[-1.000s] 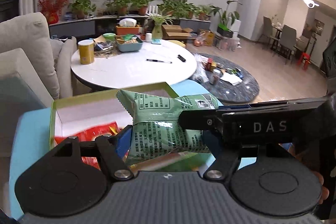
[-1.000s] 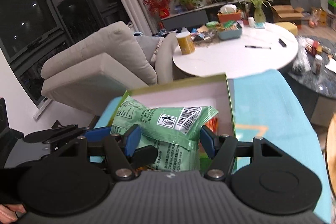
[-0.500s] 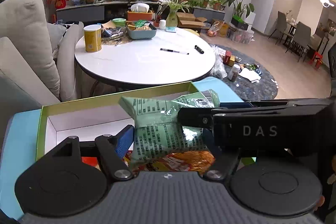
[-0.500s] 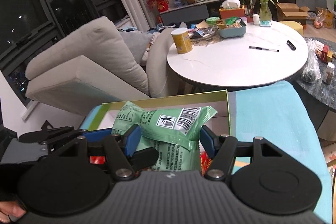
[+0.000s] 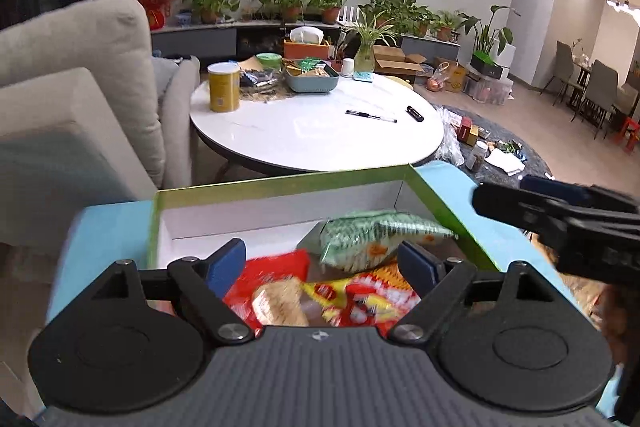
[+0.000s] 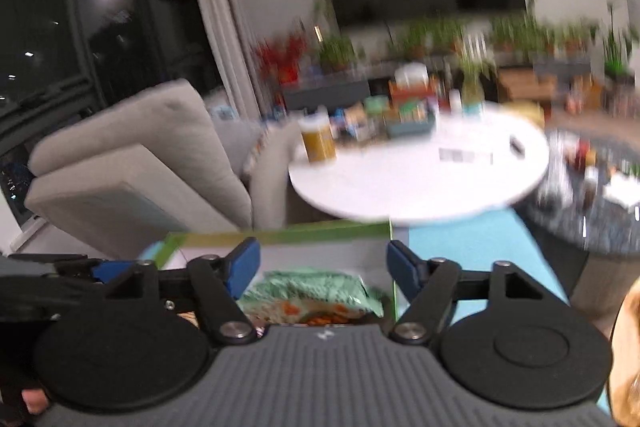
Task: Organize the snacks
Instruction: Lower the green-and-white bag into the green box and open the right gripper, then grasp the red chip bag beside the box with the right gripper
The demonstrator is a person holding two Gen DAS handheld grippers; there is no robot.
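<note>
Now, your left gripper (image 5: 322, 261): jaws opening, nothing held.
Your right gripper (image 6: 323, 264): opening, empty.
Green snack bag (image 5: 376, 239): lay at box's (image 5: 280, 185) far right corner.

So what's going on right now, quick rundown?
Both grippers' jaws opening, nothing between the fingers. Green snack bag lies in the green box beside red packets. Nothing in the way.

Glossy crinkled plastic snack bag (image 5: 376, 239) in a matt white-lined cardboard box (image 5: 280, 183).
</note>
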